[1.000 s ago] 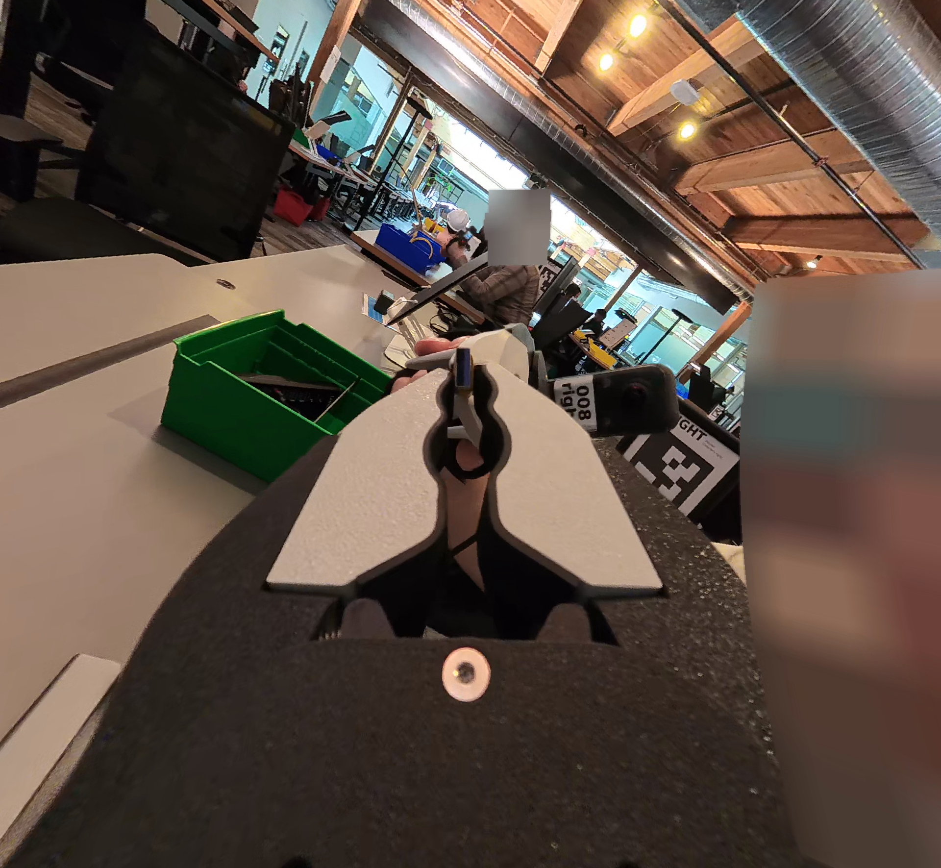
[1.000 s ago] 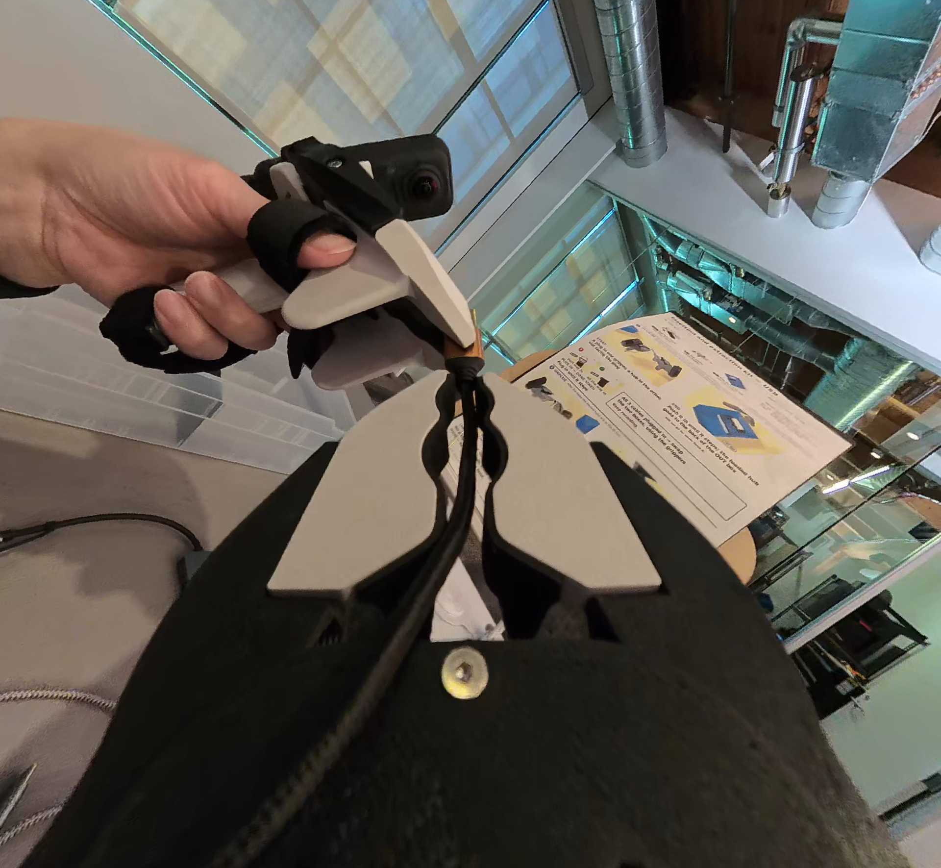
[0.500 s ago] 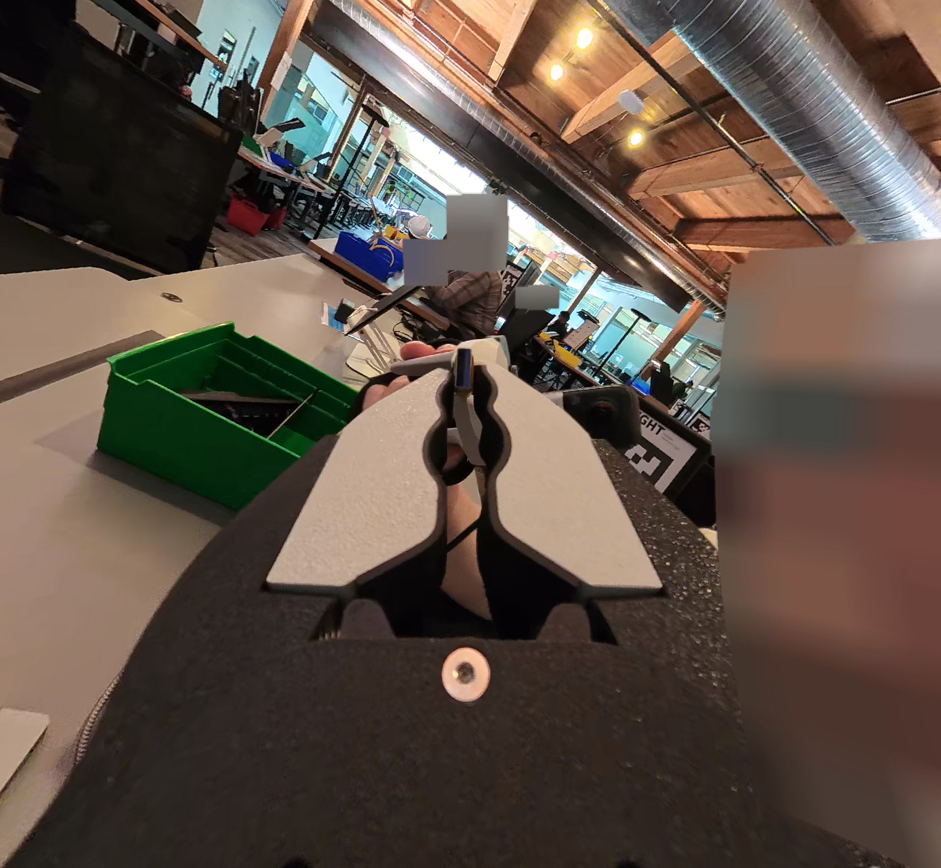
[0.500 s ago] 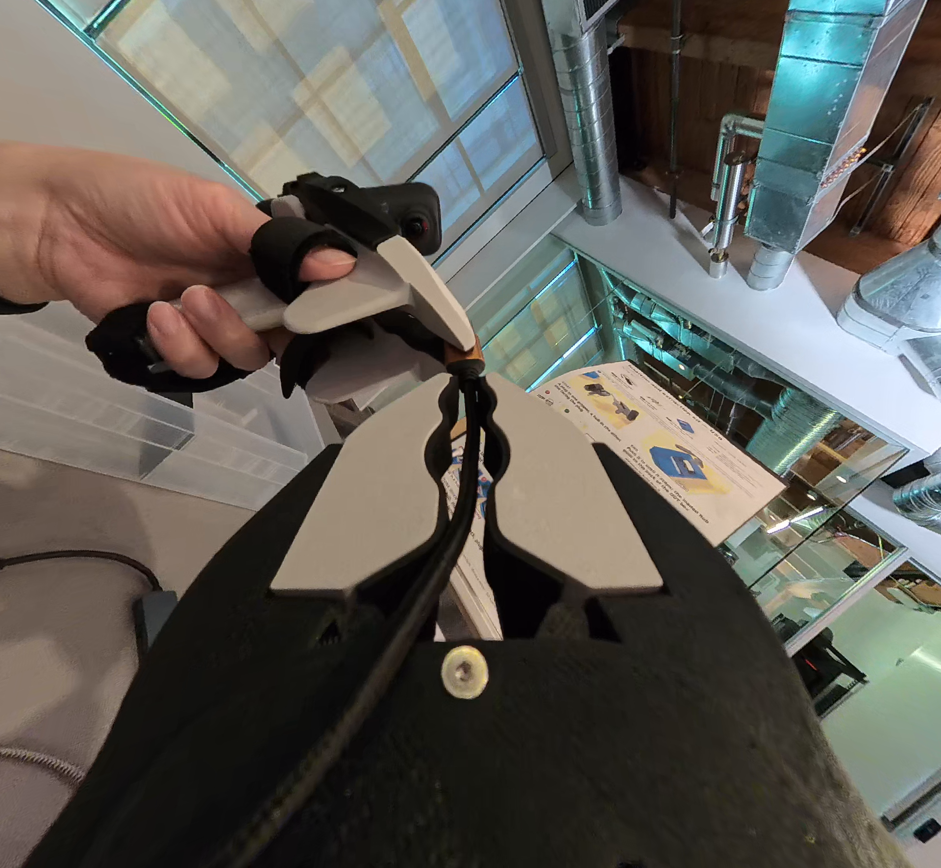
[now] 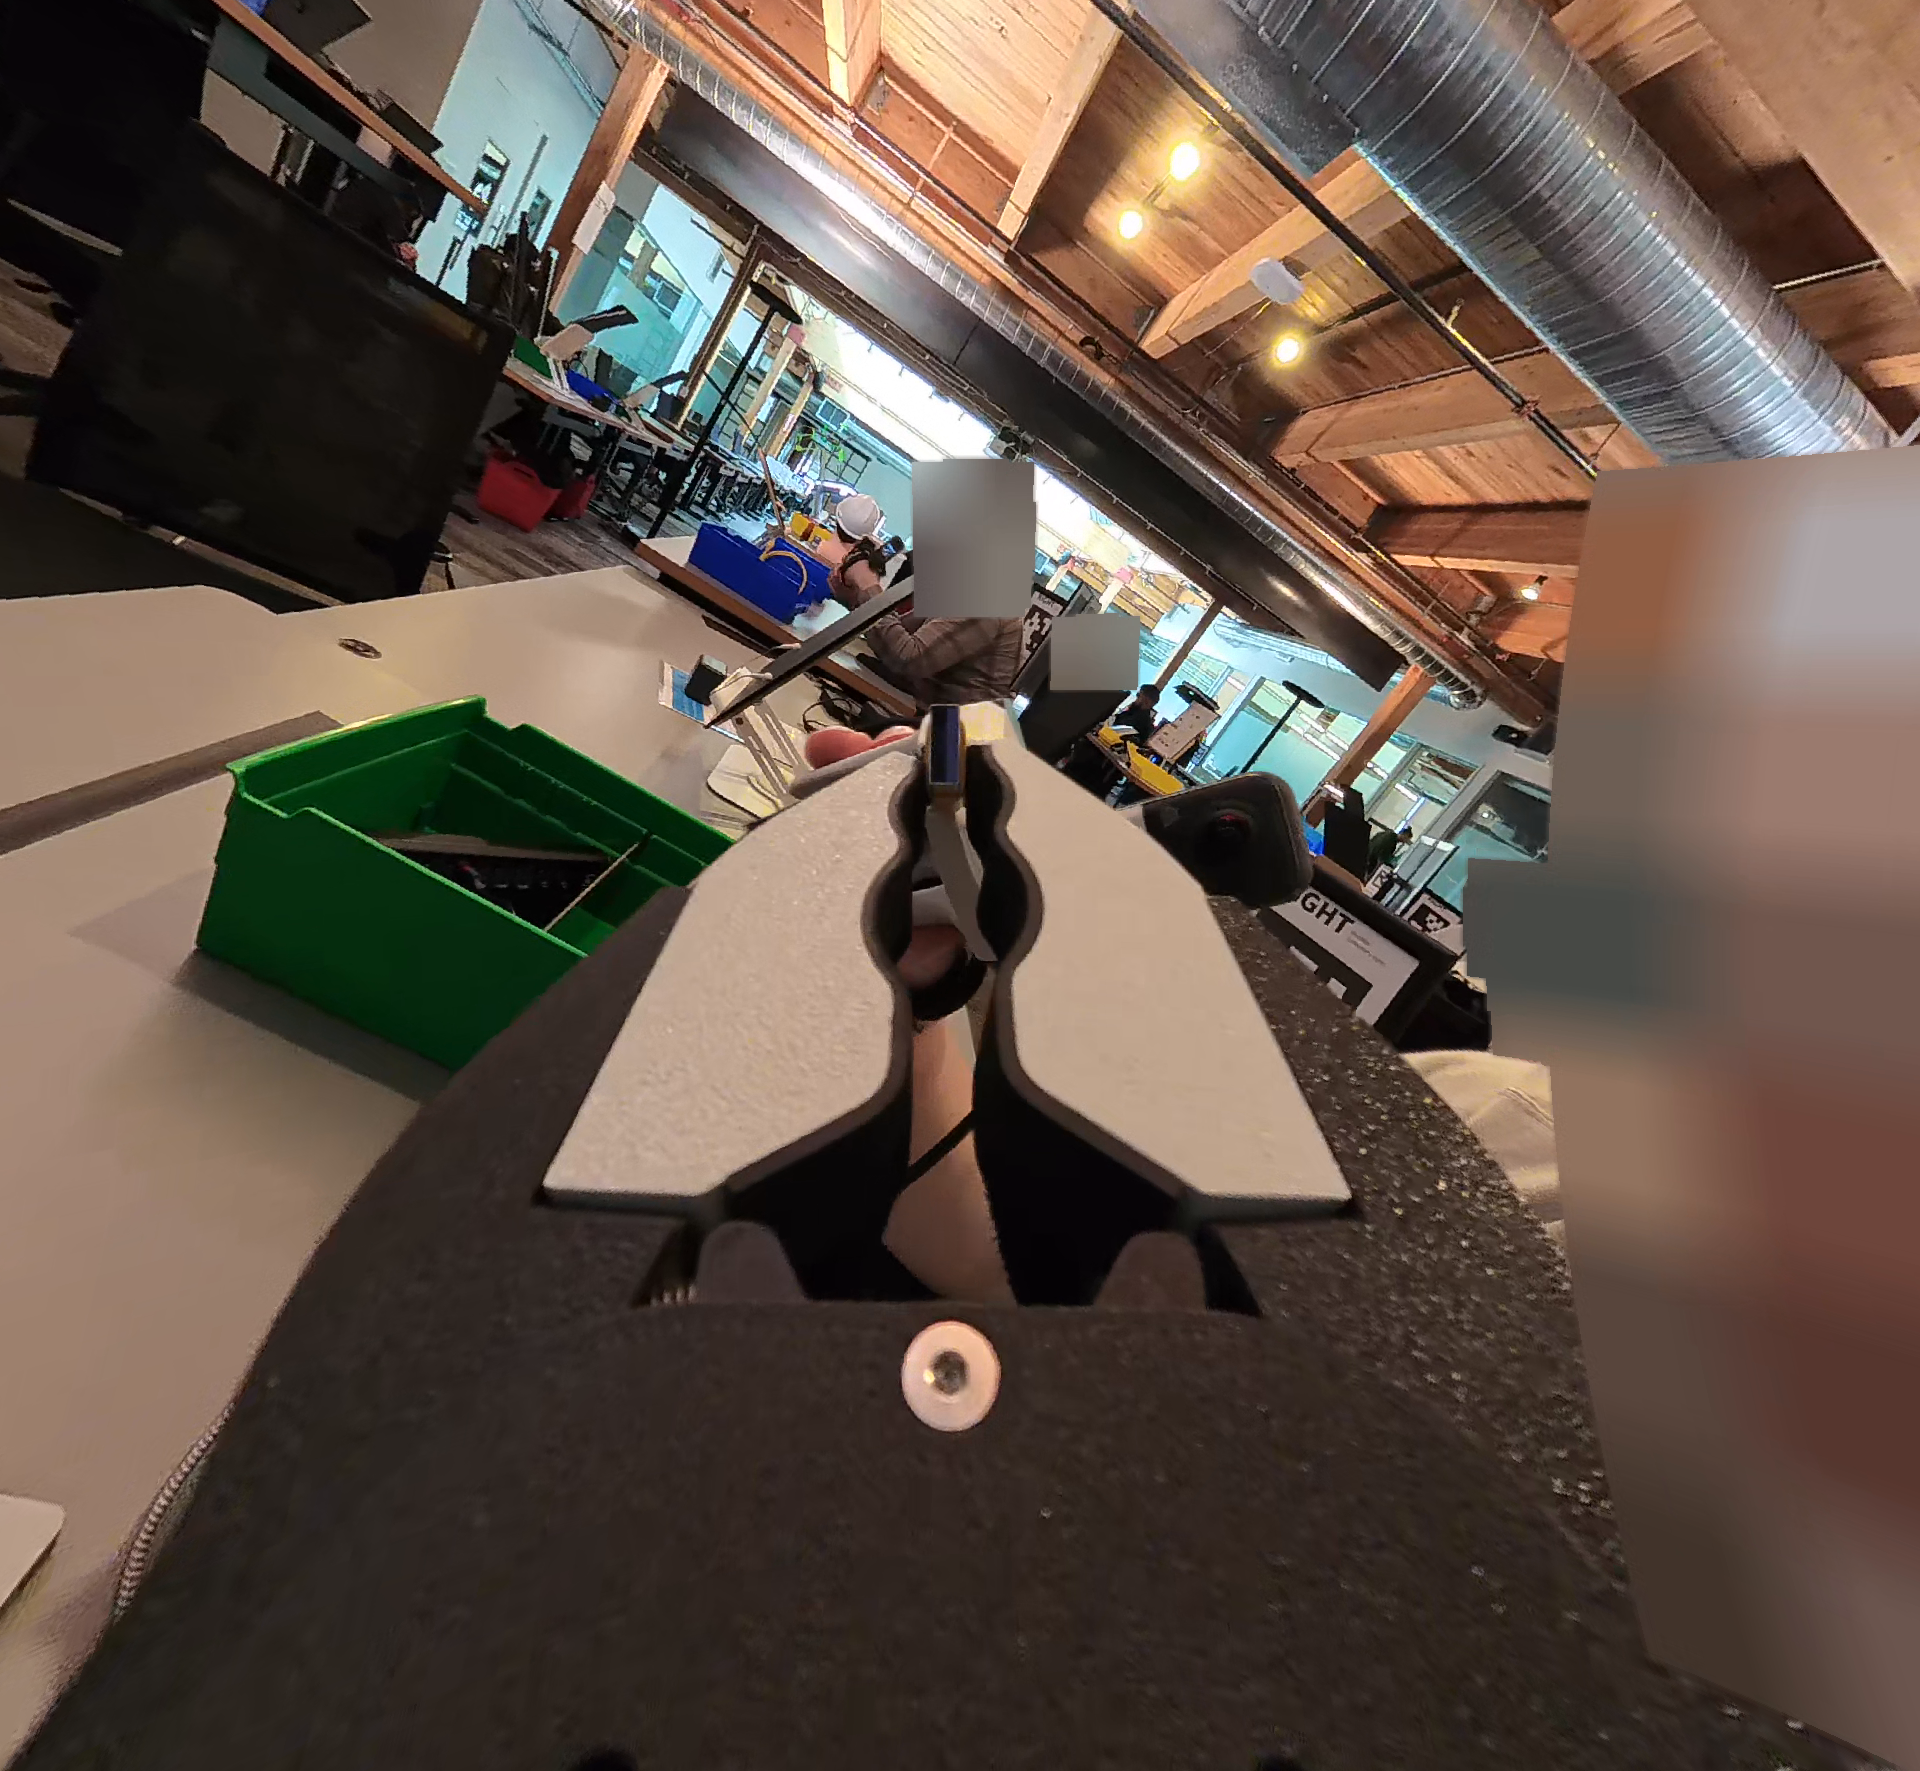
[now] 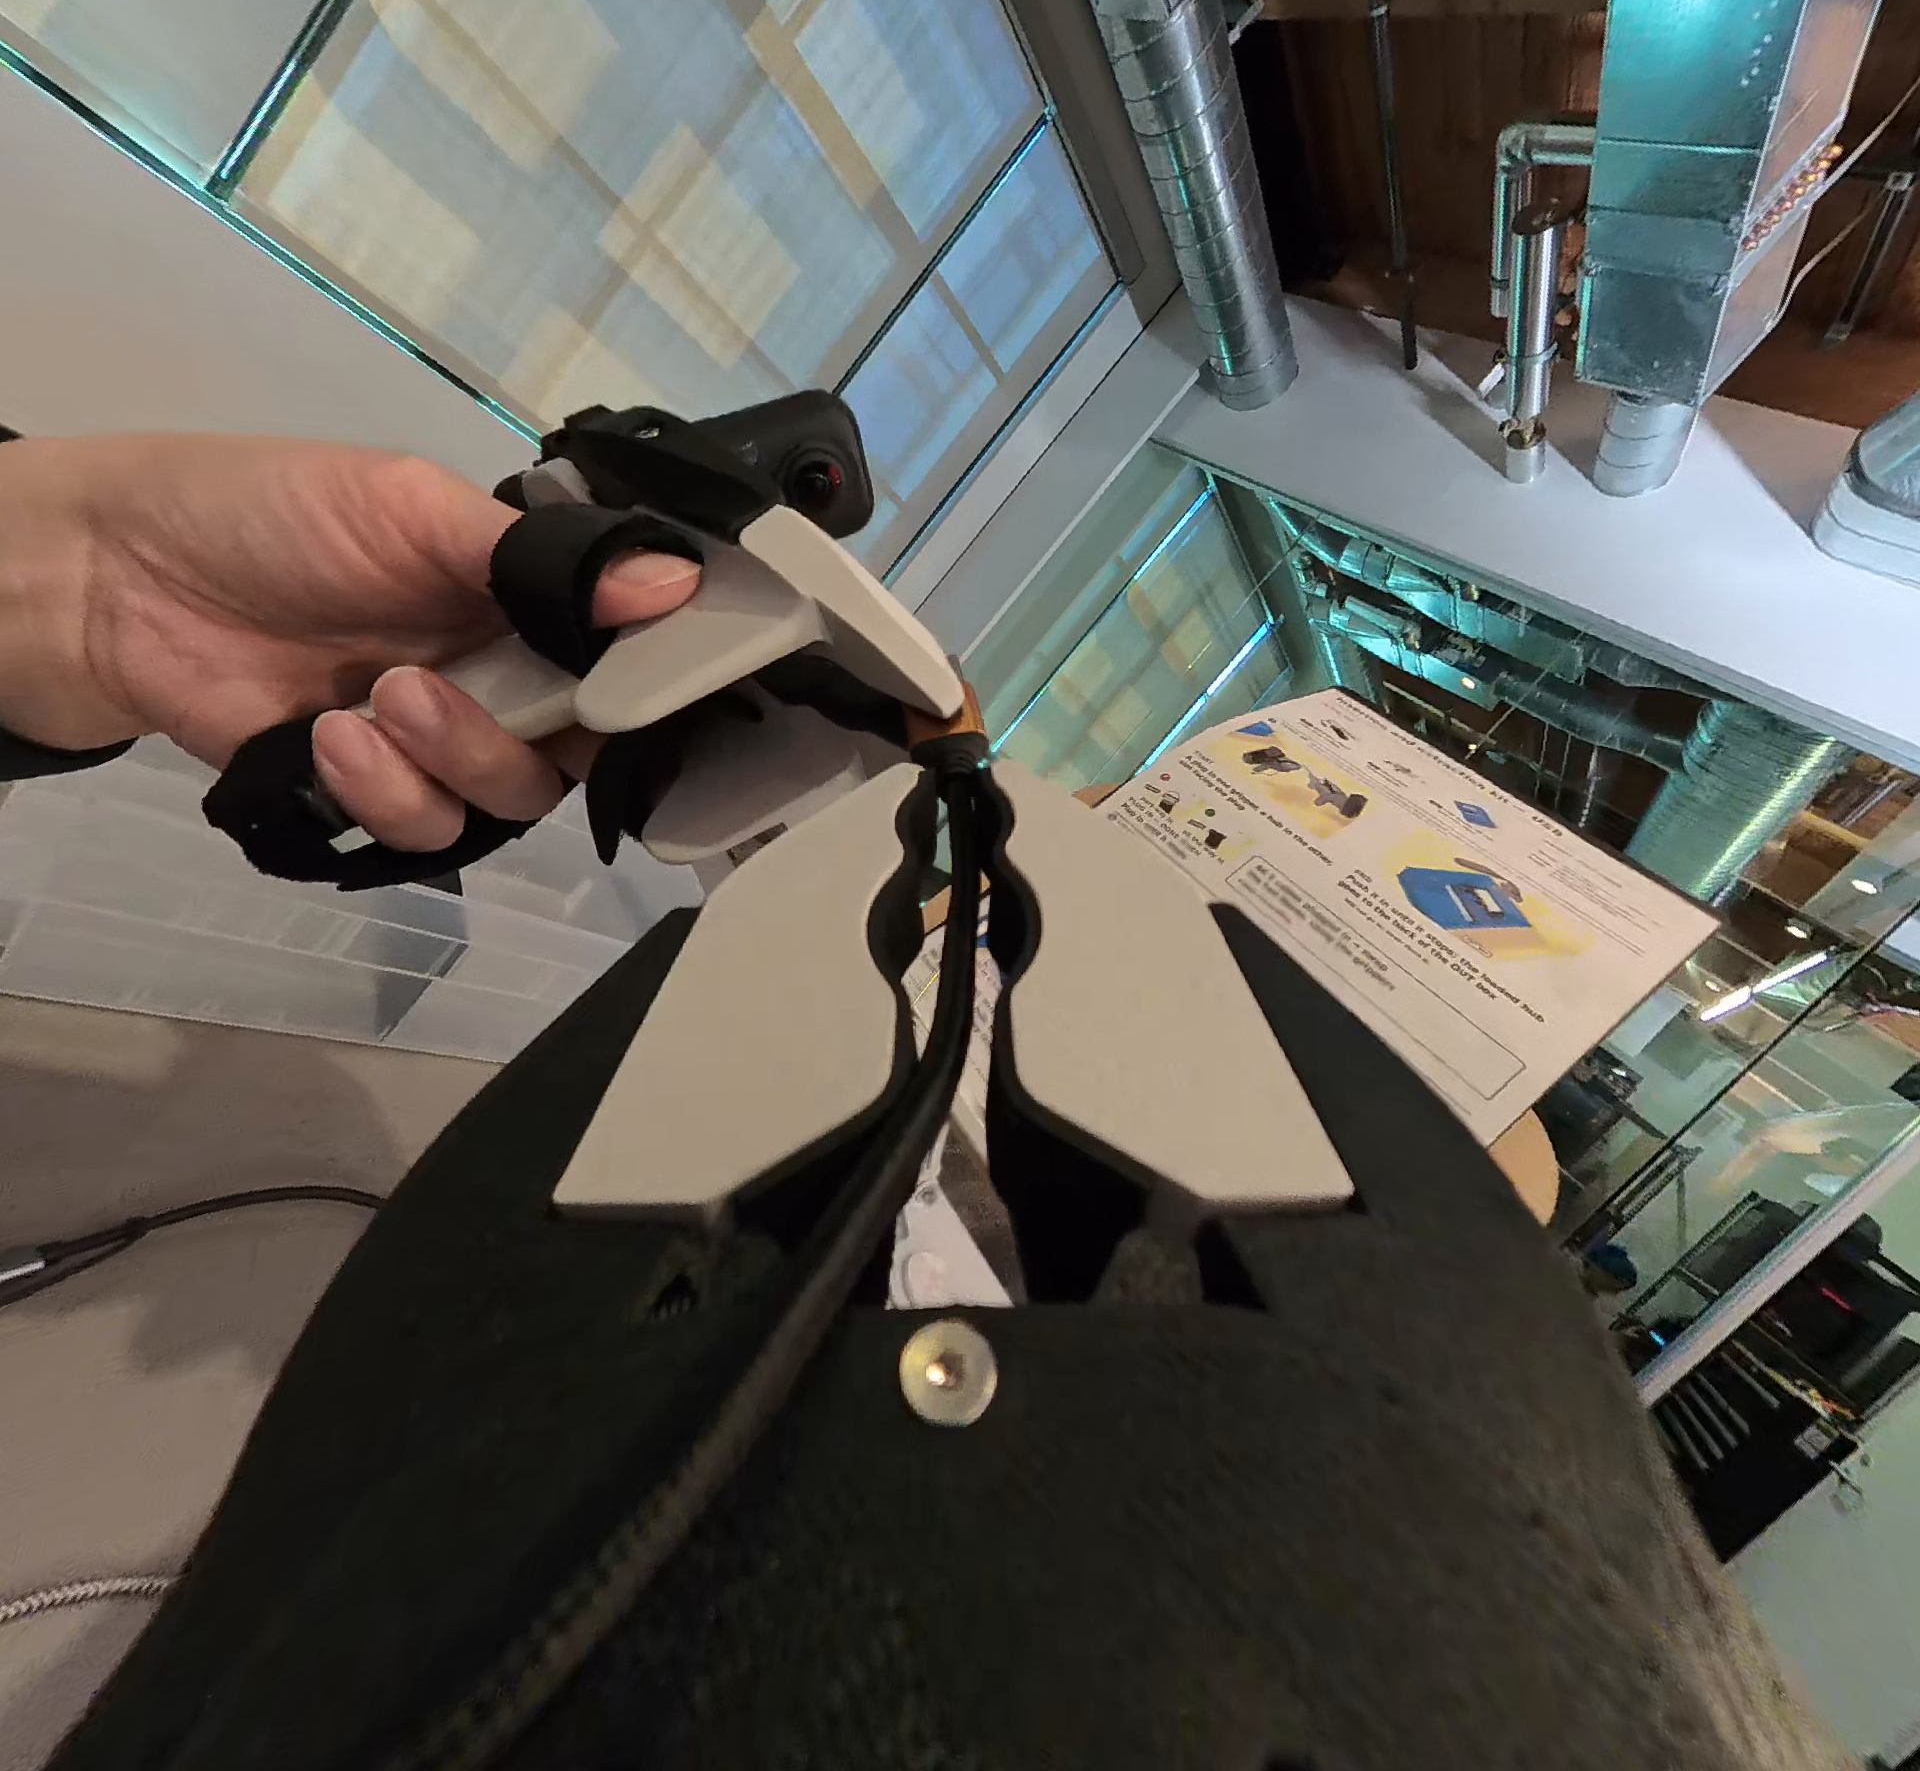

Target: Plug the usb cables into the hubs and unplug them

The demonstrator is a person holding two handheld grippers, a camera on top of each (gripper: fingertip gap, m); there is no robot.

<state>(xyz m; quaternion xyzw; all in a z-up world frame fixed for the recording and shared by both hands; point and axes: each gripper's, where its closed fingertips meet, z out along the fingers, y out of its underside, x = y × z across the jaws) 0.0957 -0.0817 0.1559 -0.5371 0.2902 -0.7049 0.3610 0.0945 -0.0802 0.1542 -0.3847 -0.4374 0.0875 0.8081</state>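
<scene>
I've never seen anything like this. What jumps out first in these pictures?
Two hand-held grippers meet tip to tip in mid-air: the right gripper pinches a black cable, while the left gripper clamps a small hub with a blue port at its tips. A person's hand works the left gripper at the left of the right wrist view. A bright green bin sits on the grey table.

The green bin (image 5: pixel 416 900) (left of the left gripper (image 5: pixel 948 765)) blocks that side; bare table (image 5: pixel 135 1150) lies nearer.

Each hand-held gripper (image 5: pixel 951 765) has grey fingers (image 6: pixel 1153 1015) (black body, one silver screw (image 6: pixel 948 1375)).
</scene>
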